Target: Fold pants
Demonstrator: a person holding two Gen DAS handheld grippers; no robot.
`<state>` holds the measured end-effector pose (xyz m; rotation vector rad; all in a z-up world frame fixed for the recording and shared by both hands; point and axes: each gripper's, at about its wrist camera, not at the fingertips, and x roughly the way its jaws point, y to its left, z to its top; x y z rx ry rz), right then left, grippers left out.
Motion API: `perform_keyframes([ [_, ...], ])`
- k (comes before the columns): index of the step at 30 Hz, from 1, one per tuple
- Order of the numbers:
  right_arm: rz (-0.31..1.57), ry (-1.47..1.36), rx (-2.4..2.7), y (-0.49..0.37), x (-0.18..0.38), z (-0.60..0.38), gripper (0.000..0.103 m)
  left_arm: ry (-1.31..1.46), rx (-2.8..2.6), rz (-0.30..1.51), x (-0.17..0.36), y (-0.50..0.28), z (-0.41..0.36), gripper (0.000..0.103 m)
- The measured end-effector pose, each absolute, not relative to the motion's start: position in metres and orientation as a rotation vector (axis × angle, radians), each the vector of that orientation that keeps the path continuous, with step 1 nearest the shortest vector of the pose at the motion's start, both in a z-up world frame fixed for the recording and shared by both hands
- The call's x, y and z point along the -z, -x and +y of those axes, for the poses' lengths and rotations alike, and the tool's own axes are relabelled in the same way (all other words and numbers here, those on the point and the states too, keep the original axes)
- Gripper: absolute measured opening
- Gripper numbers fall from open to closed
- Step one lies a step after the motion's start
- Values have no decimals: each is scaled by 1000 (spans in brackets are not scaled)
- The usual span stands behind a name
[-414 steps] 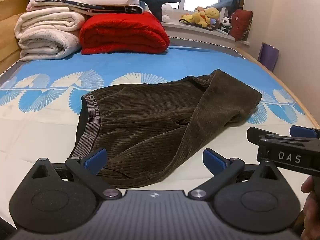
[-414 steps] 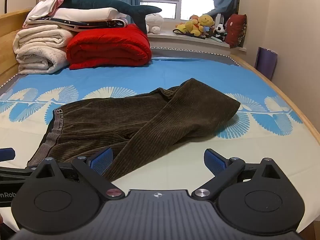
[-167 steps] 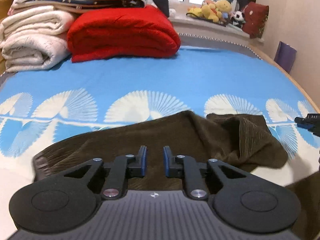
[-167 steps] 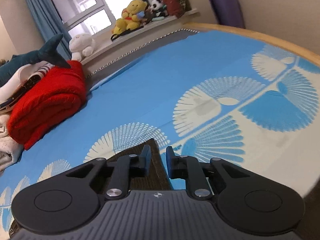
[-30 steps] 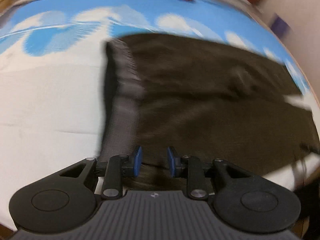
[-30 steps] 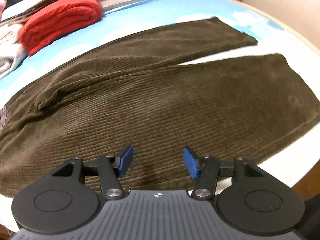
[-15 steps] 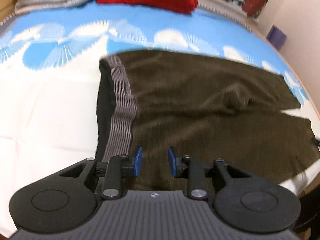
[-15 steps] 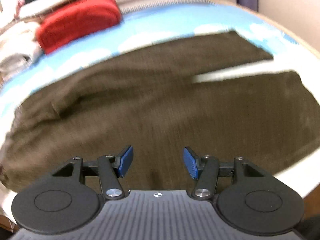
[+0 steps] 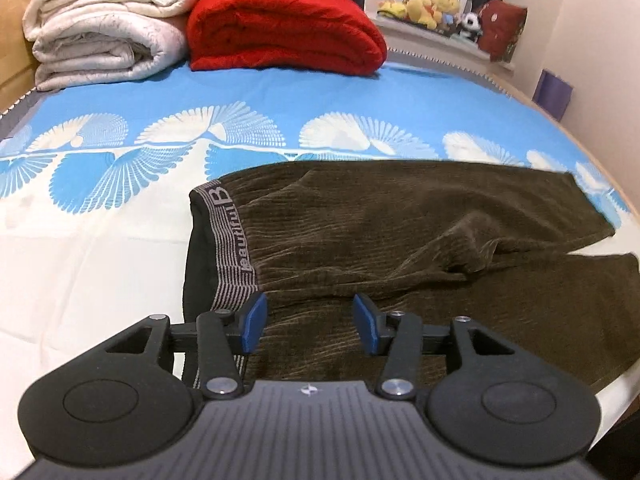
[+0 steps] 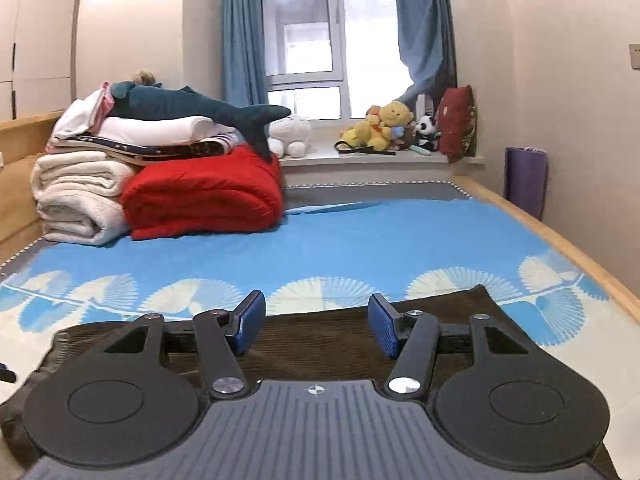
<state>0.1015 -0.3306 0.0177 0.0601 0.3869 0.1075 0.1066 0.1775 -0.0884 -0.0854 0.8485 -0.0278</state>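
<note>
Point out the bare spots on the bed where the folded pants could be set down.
Free: the blue band of sheet between the pants and the red blanket, and the white area left of the waistband. Crowded: the head of the bed, with red blanket and rolled white quilts. Right of the pants, the bed edge is close.

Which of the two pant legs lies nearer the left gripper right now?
The lower pant leg, running toward the bed's near edge. The other leg lies beyond it, against the blue fan-pattern sheet.
</note>
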Motion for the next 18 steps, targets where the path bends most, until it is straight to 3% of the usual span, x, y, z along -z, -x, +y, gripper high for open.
perform_keyframes([
  [3, 444, -88, -66, -105, 5, -327, 59, 83, 37, 840, 86, -110, 170, 53],
  [11, 461, -30, -103, -119, 2, -313, 59, 75, 59, 818, 74, -132, 148, 53],
  [13, 482, -27, -98, -123, 2, -311, 59, 98, 70, 810, 69, -138, 144, 45],
  [15, 495, -54, -107, -129, 1, -313, 59, 87, 75, 804, 62, -144, 137, 24],
  [16, 508, -53, -102, -131, 3, -314, 58, 81, 78, 802, 59, -147, 134, 19],
  [18, 539, -57, -80, -136, 5, -315, 48, 93, 92, 811, 54, -155, 129, 5],
])
